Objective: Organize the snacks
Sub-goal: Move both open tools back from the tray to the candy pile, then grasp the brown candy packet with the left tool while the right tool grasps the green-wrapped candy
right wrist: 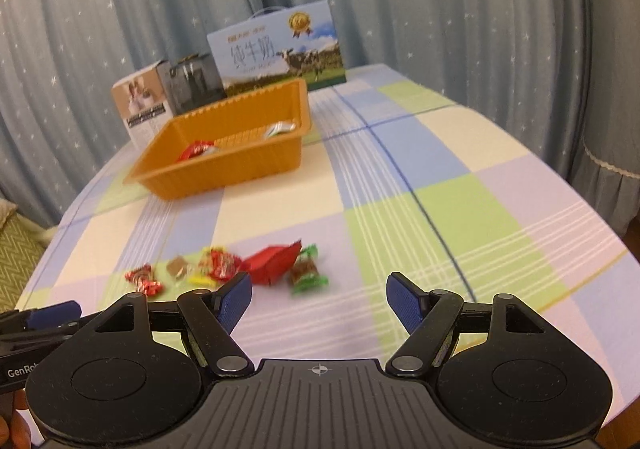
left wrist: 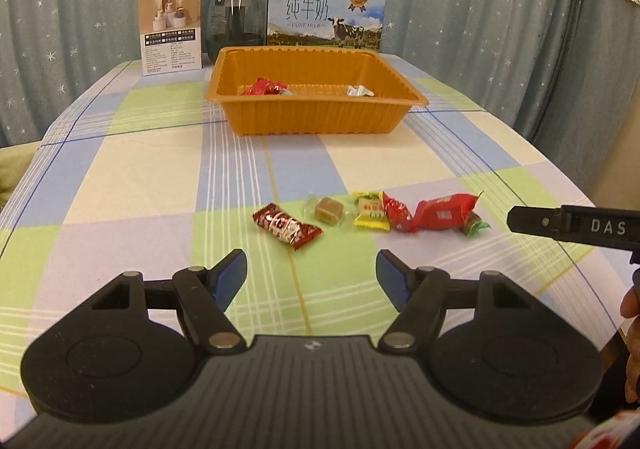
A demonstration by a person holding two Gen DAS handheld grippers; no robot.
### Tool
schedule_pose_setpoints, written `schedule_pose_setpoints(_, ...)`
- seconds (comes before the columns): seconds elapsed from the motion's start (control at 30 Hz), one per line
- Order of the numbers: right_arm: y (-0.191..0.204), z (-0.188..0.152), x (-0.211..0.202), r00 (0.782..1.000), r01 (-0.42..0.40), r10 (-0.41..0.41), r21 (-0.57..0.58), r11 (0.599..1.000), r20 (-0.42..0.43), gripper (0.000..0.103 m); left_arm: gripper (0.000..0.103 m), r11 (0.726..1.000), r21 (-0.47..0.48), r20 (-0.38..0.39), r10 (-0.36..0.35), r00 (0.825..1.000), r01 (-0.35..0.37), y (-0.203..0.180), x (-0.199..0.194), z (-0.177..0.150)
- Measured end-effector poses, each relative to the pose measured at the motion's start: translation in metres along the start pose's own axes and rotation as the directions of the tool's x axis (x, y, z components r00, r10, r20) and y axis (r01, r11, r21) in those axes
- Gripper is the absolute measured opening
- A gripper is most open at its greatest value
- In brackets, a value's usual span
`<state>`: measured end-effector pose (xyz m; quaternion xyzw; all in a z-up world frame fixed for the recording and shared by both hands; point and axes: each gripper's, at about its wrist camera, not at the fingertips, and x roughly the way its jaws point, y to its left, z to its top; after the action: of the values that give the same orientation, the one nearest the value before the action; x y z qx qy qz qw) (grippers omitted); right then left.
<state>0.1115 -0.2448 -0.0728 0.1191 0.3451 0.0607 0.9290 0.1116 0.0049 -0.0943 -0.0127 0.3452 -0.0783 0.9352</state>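
A loose row of wrapped snacks lies across the near part of the desk point(left wrist: 120, 169), running left to right: a dark red bar point(left wrist: 286, 225) whose long axis slants from far-left to near-right, a clear-wrapped brown cube point(left wrist: 326, 210), a yellow packet point(left wrist: 371, 210) standing roughly lengthwise away from us, a crinkled red candy point(left wrist: 397, 212) touching it, a larger red packet point(left wrist: 444, 211) lying crosswise with one twisted end pointing right, and a green-ended sweet point(left wrist: 475, 225) tucked just beside that. Farther back sits the orange tray point(left wrist: 316, 117), its long side across the desk — inside it a red wrapper point(left wrist: 262, 86) to the left and a silvery one point(left wrist: 359, 90) to the right, well apart. Behind the tray stand a small product box point(left wrist: 170, 31), a dark glass jar point(left wrist: 234, 21) and a milk carton point(left wrist: 326, 13). The left claw point(left wrist: 311, 275) hovers short of the row, spread wide, holding nothing; the right claw point(right wrist: 319, 303) is likewise wide open and empty — near the green-ended sweet.
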Motion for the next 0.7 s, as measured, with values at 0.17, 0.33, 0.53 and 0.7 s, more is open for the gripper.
schedule_pose_setpoints(0.17,0.004,-0.001,0.011,1.000,0.007,-0.007,-0.030,1.000,-0.017,0.074,0.069,1.000,-0.010,0.004,0.002,1.000,-0.002,0.004,0.003,0.001)
schedule_pose_setpoints(0.33,0.001,-0.001,0.031,0.997,0.053,-0.056,-0.069,0.996,-0.046,0.074,0.069,1.000,-0.026,-0.004,0.004,1.000,-0.004,0.008,0.009,0.001)
schedule_pose_setpoints(0.53,0.002,0.003,0.046,0.997,0.049,-0.055,-0.101,0.994,-0.052,0.064,0.069,0.999,-0.039,-0.012,-0.002,1.000,0.001,0.010,0.015,0.001)
schedule_pose_setpoints(0.7,0.012,0.002,0.063,0.996,0.055,-0.067,-0.182,0.982,-0.058,0.054,0.069,0.999,-0.048,-0.019,-0.002,1.000,0.001,0.012,0.021,0.002)
